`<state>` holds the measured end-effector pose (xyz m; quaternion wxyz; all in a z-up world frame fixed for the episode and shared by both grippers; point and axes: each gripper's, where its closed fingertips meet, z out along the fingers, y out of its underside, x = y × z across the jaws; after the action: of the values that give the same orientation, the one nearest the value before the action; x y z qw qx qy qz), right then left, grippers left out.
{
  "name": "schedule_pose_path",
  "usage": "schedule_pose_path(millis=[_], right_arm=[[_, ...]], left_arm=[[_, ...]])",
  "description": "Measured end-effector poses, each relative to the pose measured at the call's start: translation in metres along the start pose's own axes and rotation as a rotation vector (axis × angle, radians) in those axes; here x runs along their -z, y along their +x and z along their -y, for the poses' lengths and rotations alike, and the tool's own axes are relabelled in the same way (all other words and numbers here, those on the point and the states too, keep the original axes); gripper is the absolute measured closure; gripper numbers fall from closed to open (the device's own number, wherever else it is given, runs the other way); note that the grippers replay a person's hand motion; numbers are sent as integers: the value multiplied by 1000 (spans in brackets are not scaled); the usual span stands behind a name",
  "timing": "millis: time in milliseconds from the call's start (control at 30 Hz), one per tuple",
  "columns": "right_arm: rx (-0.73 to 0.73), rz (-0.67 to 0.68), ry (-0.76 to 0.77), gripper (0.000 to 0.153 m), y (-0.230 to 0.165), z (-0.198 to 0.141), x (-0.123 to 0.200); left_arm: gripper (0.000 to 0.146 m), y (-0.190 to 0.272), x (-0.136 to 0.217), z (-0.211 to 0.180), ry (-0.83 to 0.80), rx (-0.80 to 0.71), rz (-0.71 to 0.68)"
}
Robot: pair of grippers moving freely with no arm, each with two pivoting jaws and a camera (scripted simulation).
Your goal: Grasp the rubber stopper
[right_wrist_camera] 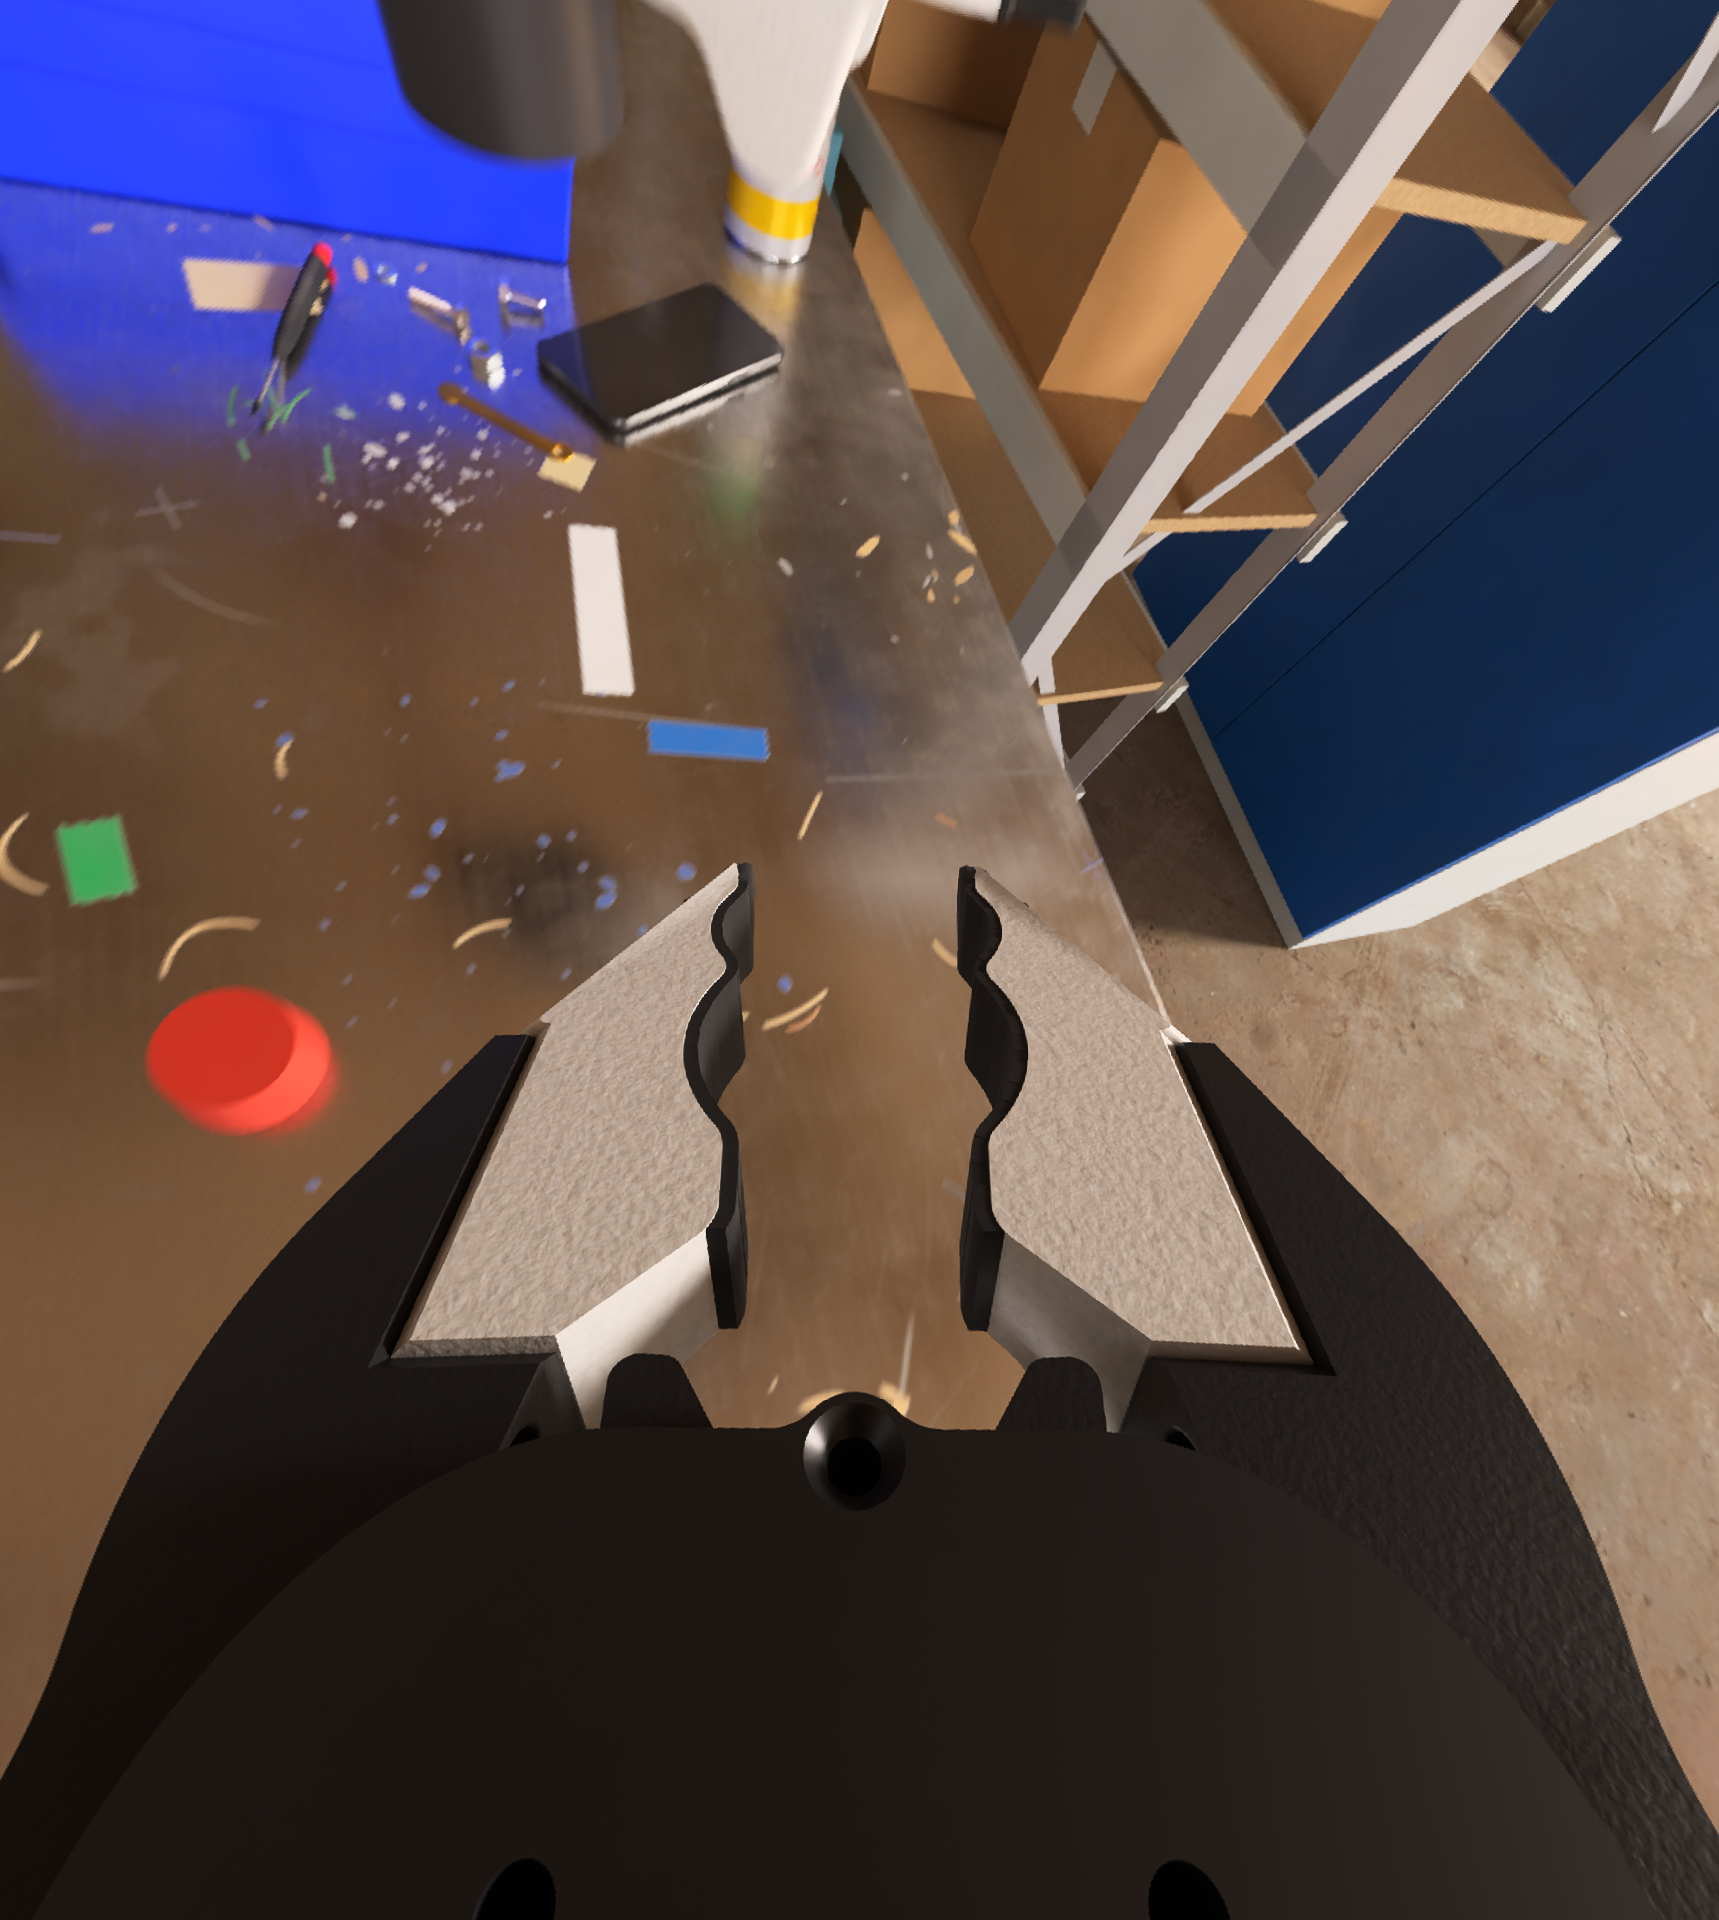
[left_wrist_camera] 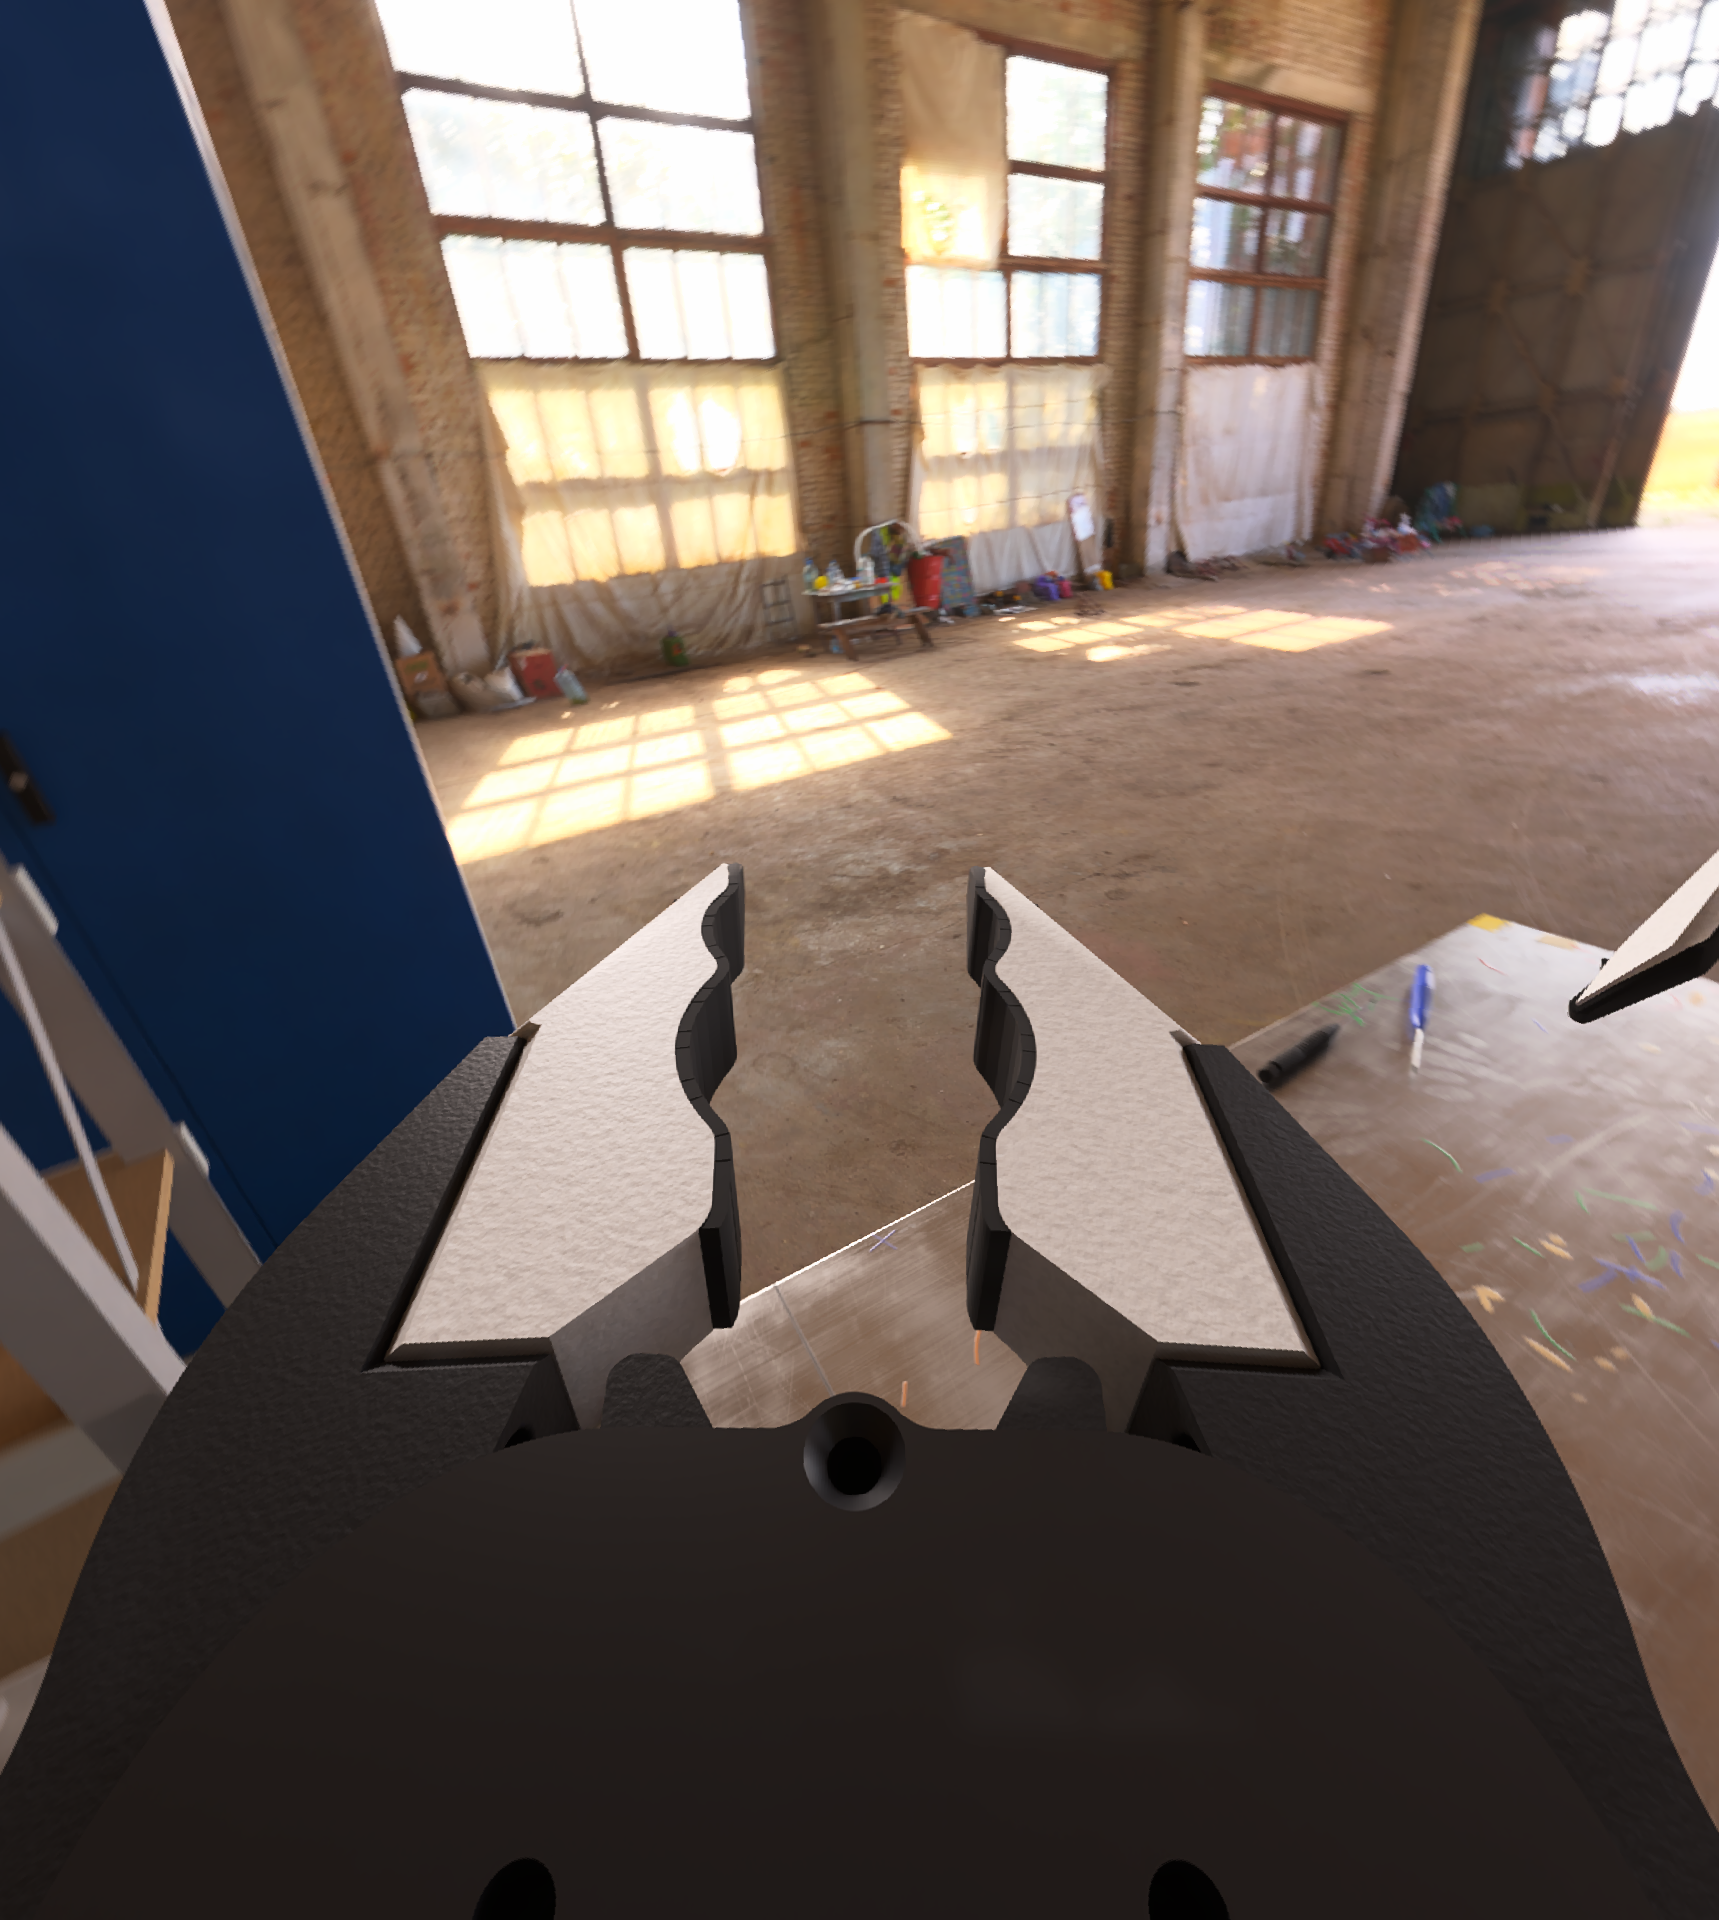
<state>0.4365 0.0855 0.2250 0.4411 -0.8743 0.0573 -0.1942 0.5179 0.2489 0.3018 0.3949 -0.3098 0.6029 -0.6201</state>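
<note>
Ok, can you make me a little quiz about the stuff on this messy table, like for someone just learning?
1. True or false: the right hand-held gripper is shut on the rubber stopper.
2. Which colour is the rubber stopper? A) green B) red C) white
3. Fill in: the black phone lies near the table's ____ edge, as the right wrist view shows it.

Key: 1 false, it is open and empty, the stopper lying apart to its left. 2 B. 3 right.
</note>
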Motion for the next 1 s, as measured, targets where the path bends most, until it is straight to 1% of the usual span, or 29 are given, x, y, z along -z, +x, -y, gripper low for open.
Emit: schedule_pose_path(millis=[100, 200, 267, 367, 433, 567, 667, 733, 800, 833, 933, 1000], right_arm=[[10, 12, -42, 113, -27, -26, 28], [-5, 58, -93, 111, -59, -59, 48], [-36, 79, -125, 109, -76, -82, 56], [-103, 103, -138, 107, -98, -112, 62], [-161, 137, -120, 105, -112, -126, 61], [-226, 202, -92, 103, -134, -147, 54], [-267, 259, -66, 99, -146, -156, 46], [-296, 301, -33, 97, -152, -156, 42], [-316, 342, -14, 96, -158, -156, 39], [-314, 359, -19, 95, -161, -157, 38], [-307, 386, -33, 92, -168, -160, 35], [-315, 401, -32, 92, -172, -161, 32]], left_arm=[[94, 36, 13, 19, 5, -81, -111], [90, 83, 26, 17, -42, -167, -269], [86, 115, 37, 3, -121, -236, -382], [82, 156, 58, -31, -254, -349, -540], [82, 181, 71, -48, -329, -414, -647], [84, 226, 94, -77, -423, -482, -846], [79, 243, 117, -106, -545, -503, -960], [74, 244, 141, -128, -636, -533, -1019], [68, 239, 163, -143, -692, -594, -1041], [67, 237, 173, -147, -701, -591, -1054], [67, 237, 194, -159, -711, -501, -1084], [67, 236, 204, -175, -737, -488, -1094]])
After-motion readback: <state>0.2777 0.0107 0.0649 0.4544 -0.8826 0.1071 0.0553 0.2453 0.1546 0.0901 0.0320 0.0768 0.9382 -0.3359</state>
